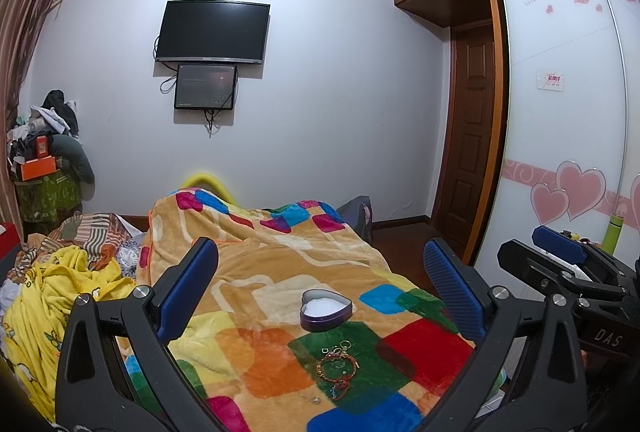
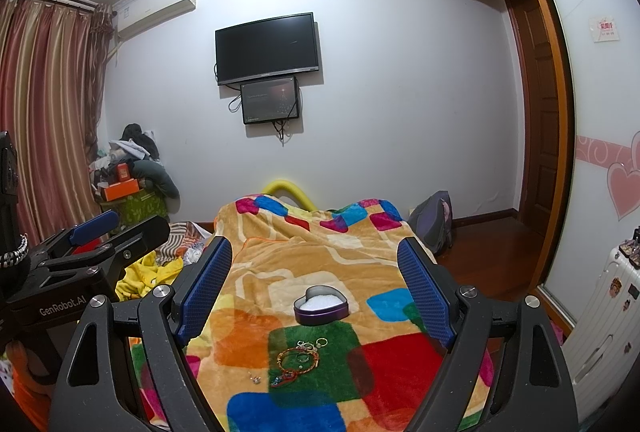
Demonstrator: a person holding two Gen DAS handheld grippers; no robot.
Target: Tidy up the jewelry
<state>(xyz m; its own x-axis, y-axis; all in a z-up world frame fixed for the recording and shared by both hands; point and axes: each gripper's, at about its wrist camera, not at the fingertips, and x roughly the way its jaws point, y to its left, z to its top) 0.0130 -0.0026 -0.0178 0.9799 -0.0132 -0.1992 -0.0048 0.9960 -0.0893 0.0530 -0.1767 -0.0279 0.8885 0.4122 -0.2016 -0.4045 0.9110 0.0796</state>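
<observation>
A purple heart-shaped tin (image 1: 326,310) with a white lining stands open on the colourful blanket (image 1: 256,272); it also shows in the right wrist view (image 2: 321,305). A small heap of jewelry (image 1: 337,364), with red bead bracelets and silver rings, lies on the green patch just in front of it, and shows in the right wrist view too (image 2: 302,356). A small silver piece (image 2: 253,377) lies apart to the left. My left gripper (image 1: 320,276) is open and empty above the tin. My right gripper (image 2: 316,268) is open and empty, held beside the left.
A yellow blanket (image 1: 60,296) and clothes lie on the left of the bed. A backpack (image 2: 434,220) sits on the wooden floor at the bed's far right. A white suitcase (image 2: 600,316) stands by the wardrobe. A TV (image 1: 212,32) hangs on the far wall.
</observation>
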